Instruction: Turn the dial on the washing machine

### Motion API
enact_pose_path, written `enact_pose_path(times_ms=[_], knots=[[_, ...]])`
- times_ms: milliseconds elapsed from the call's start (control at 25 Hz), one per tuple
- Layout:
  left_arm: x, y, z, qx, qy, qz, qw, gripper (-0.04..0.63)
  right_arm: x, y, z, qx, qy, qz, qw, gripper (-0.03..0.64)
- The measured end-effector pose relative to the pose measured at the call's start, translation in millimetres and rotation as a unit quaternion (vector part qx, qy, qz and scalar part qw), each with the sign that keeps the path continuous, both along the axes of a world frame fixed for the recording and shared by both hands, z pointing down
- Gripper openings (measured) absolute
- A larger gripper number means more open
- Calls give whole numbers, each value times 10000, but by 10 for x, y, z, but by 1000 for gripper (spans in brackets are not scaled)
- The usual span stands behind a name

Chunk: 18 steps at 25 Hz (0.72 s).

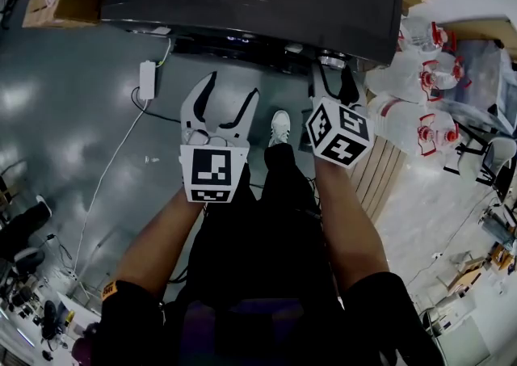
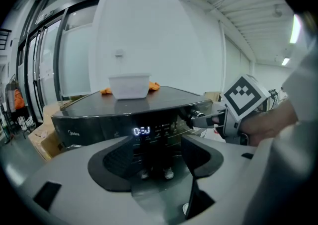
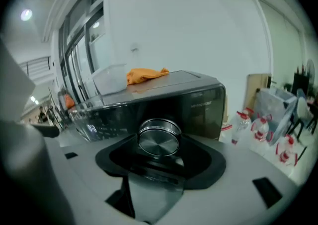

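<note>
Right gripper view shows my right gripper [image 3: 160, 145] with its jaws closed in on the dial [image 3: 158, 138]. The dark pads sit against either side of the silver knob, as far as I can judge. The dial is at the right end of the washing machine's [image 3: 201, 101] front panel. So the grasp looks made and the turn itself is the step in hand. Next I need a steady roll of the wrist about the knob's axis, keeping the pinch firm so the smooth metal does not slip. My left gripper [image 2: 159, 158] hangs with its jaws spread and nothing between them, facing the machine's lit display [image 2: 141, 131] left of the dial. On the machine's top stand a clear container [image 2: 129, 86] and an orange cloth [image 3: 144, 75]. Bottles [image 3: 258, 125] stand to its right.
</note>
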<state>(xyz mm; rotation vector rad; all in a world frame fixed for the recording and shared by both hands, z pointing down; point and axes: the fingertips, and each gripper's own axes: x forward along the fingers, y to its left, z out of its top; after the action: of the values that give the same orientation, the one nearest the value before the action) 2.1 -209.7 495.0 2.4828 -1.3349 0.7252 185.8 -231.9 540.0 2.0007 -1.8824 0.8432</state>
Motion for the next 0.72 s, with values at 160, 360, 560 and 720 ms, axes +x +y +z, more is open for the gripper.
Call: enact_pose_path(times_ms=[160,360,560,720], knots=[[3,-23,3,1,36,31,10000,290,23,5,-7,318,-1075,111,9936,282],[28,-46,-22,25,62,50,10000,290,14,13,-5,318,-964,0,9948,284],[39,-61,-68,72,74,38,9999,288,-13,65,-24,150,769,-461,9959,296],[20,-73,-72,82,103,3,9999,288,-83,60,-50,90,1779,-699,9815,296]])
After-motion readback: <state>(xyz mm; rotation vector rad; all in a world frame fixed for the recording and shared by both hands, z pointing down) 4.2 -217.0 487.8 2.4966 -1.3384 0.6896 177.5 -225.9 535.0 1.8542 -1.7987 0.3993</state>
